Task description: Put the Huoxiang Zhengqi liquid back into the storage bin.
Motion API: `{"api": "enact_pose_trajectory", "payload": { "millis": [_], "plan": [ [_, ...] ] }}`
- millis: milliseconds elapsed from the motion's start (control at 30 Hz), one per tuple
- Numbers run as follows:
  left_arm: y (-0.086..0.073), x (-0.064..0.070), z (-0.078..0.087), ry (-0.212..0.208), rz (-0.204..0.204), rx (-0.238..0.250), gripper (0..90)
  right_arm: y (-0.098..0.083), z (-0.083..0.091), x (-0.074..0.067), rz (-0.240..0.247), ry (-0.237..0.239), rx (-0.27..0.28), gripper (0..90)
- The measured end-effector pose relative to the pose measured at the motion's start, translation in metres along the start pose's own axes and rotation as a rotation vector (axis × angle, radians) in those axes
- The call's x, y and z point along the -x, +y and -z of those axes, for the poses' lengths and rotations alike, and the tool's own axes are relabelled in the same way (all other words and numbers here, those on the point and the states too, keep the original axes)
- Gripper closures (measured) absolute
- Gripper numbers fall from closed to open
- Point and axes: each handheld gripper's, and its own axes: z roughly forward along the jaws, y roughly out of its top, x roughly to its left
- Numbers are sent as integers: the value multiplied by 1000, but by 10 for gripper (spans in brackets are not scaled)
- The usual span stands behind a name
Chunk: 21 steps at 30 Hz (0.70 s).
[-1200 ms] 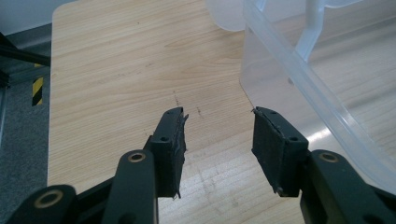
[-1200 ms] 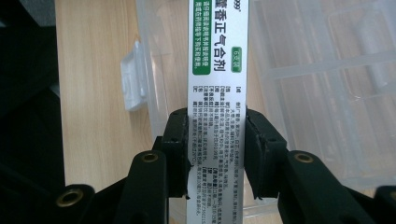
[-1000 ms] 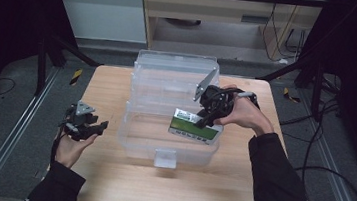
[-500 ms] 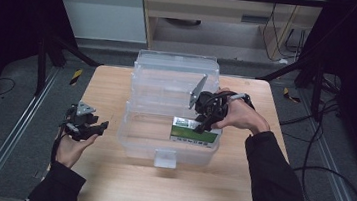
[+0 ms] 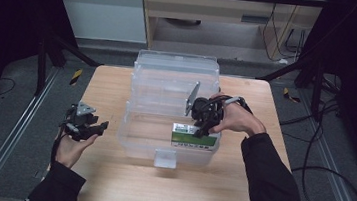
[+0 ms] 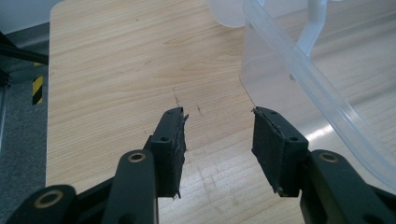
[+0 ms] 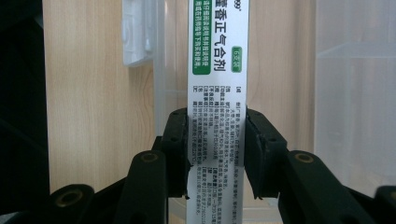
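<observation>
Wooden table (image 5: 108, 173): right gripper (image 5: 203, 125) clamps green-and-white box (image 5: 194, 136), lowering it into clear bin (image 5: 135, 136), probably near the floor. Left gripper (image 5: 88, 127) idle, jaws apart, empty; next, release.

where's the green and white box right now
The box is inside the clear bin, at its right end in the high view, gripped by the right gripper on the person's right.

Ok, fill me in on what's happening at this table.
A person works at a wooden table with a claw in each hand. The right claw is clamped on a white and green printed box, holding it inside the clear plastic bin, near its right end. The bin's lid is folded open behind it. The left claw hovers open over the bare tabletop just left of the bin, holding nothing.
</observation>
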Motion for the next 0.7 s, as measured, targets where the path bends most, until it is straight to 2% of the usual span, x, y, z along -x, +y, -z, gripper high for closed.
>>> {"api": "enact_pose_trajectory", "payload": {
  "millis": [200, 700],
  "plan": [
    [0, 1, -1, 1, -3, -2, 530, -3, -7, -1, 1, 6, 11, 641],
    [0, 1, 0, 1, -5, -2, 530, -2, -15, -2, 2, 1, -16, 636]
  ]
}}
